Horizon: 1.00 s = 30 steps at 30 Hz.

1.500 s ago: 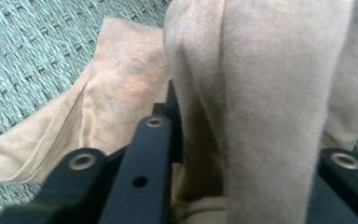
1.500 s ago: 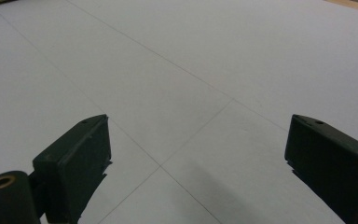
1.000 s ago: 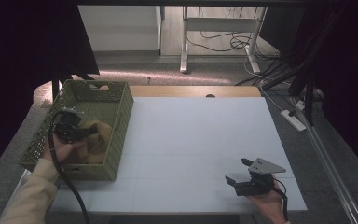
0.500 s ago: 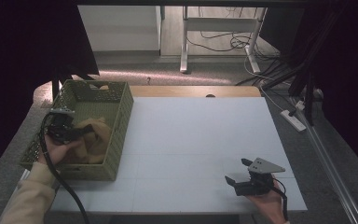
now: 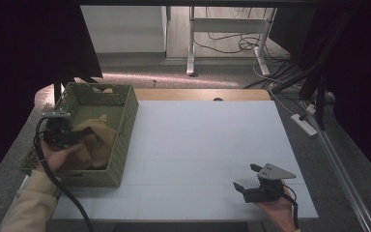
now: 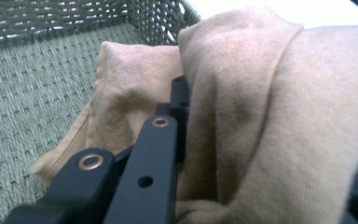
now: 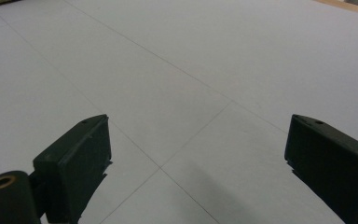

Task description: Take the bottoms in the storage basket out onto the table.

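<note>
The left gripper [image 5: 70, 137] is clenched on a tan cloth [image 5: 96, 145] inside a green woven basket [image 5: 125, 121]. In the left gripper view the two black jaws stand pressed together, with a fold of the cloth [image 6: 261, 116] pinched between them and draped over the right-hand jaw. More of the cloth lies bunched on the basket's woven floor [image 6: 32, 93] beyond the jaws. In the high view the gripper sits over the left half of the basket, held in the person's left hand [image 5: 58, 154], whose pale sleeve comes in from the bottom left corner, with a black cable looping down from the gripper. The basket stands at the left edge of the white desk [image 5: 203, 140], its near wall close to the desk's front edge.

The right gripper [image 5: 251, 181] is released: in the right gripper view its jaws stand wide apart above the bare white surface with nothing between them. It rests low near the desk's front right corner, well apart from the basket, a grey three-cornered plate on top.
</note>
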Each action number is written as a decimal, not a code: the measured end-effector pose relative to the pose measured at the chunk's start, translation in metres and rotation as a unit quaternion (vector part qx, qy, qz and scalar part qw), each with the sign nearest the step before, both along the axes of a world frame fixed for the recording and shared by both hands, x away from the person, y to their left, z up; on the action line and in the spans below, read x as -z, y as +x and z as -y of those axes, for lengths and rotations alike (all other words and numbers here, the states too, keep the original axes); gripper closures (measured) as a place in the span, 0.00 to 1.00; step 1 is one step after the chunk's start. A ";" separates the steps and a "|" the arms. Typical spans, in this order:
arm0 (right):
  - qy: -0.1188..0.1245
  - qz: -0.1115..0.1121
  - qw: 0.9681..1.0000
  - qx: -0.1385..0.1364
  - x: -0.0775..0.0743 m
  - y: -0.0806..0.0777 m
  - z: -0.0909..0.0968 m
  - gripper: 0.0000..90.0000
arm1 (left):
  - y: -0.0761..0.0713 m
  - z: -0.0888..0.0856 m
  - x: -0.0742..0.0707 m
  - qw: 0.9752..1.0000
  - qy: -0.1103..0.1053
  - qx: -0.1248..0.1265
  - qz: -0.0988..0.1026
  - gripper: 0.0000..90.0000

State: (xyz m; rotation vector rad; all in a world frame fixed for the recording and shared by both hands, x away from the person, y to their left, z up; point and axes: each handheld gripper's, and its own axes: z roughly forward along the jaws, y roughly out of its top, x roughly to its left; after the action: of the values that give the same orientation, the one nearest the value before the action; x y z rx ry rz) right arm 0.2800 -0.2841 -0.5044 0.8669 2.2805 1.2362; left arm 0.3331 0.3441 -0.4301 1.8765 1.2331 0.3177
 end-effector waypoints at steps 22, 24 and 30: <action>-0.001 0.000 1.000 0.000 0.000 0.000 0.000 0.08 | -0.008 0.000 -0.010 0.999 -0.018 -0.011 0.030 0.93; 0.000 0.000 1.000 0.001 0.000 0.000 0.000 0.08 | -0.008 0.000 -0.012 0.999 -0.022 -0.017 0.033 0.93; -0.001 -0.002 1.000 0.002 0.000 0.000 0.000 0.08 | -0.008 0.001 -0.020 0.998 -0.031 -0.024 0.048 0.93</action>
State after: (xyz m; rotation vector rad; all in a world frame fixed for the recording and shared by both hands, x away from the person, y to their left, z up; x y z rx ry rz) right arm 0.2804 -0.2843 -0.5047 0.8721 2.2813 1.2330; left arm 0.3246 0.3431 -0.4102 1.7606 1.2118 0.3860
